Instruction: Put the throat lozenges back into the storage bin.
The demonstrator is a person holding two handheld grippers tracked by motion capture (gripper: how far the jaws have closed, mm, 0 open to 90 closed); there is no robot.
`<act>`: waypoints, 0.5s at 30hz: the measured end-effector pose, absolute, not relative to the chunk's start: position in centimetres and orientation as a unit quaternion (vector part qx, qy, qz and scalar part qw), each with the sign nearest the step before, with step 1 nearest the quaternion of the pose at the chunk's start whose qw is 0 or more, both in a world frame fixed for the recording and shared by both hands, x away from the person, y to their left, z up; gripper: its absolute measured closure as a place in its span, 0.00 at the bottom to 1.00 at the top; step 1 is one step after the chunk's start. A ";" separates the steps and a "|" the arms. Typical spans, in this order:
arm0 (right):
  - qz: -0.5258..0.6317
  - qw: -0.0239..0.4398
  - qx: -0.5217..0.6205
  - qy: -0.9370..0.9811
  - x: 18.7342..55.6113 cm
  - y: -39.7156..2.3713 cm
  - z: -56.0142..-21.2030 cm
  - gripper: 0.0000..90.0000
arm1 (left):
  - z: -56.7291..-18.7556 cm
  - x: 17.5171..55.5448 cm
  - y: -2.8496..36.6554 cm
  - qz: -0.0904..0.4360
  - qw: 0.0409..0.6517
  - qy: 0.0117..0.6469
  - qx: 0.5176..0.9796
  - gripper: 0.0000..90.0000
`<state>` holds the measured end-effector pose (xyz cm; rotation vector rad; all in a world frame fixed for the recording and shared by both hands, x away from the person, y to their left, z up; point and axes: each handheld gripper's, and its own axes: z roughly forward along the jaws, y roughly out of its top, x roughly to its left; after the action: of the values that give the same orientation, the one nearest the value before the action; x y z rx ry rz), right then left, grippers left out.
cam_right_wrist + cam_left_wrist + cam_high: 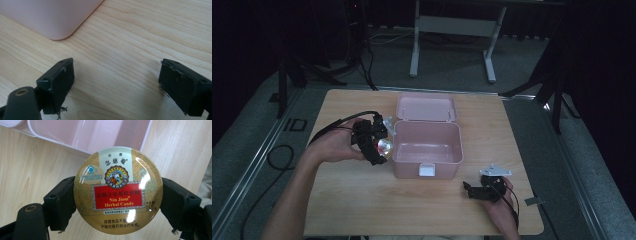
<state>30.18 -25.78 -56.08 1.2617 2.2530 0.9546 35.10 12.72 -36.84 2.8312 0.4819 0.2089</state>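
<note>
Between our left gripper's [117,202] jaws sits the candy tin [118,190], clamped across its rim: light, stiff, slick metal, so we keep that edge hold. Beyond, the open box [427,142]. Right gripper [116,82] gapes empty over the worktop [130,45].

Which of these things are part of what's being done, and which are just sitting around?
In the job:
- candy tin, clamped in the left gripper
- open pink box beside it

Just there:
- right gripper, open, holding nothing, over the table
- desk frame behind
</note>
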 end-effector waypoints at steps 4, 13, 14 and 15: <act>0.340 0.193 0.449 0.803 30.2 -25.8 -56.1 0.14 | -36.9 35.2 12.4 0.070 0.132 0.164 0.975 0.23; 0.340 0.193 0.450 0.803 30.2 -25.8 -56.1 0.14 | -36.6 35.6 11.8 0.077 0.131 0.163 0.975 0.23; 0.340 0.193 0.450 0.803 30.2 -25.8 -56.1 0.14 | -36.5 35.6 11.7 0.079 0.131 0.162 0.975 0.23; 0.340 0.193 0.450 0.803 30.2 -25.8 -56.1 0.14 | -36.5 35.6 11.6 0.080 0.131 0.161 0.975 0.23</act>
<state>30.17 -25.77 -56.08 1.2623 2.2530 0.9546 35.58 11.64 -36.46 2.8320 0.4668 0.2331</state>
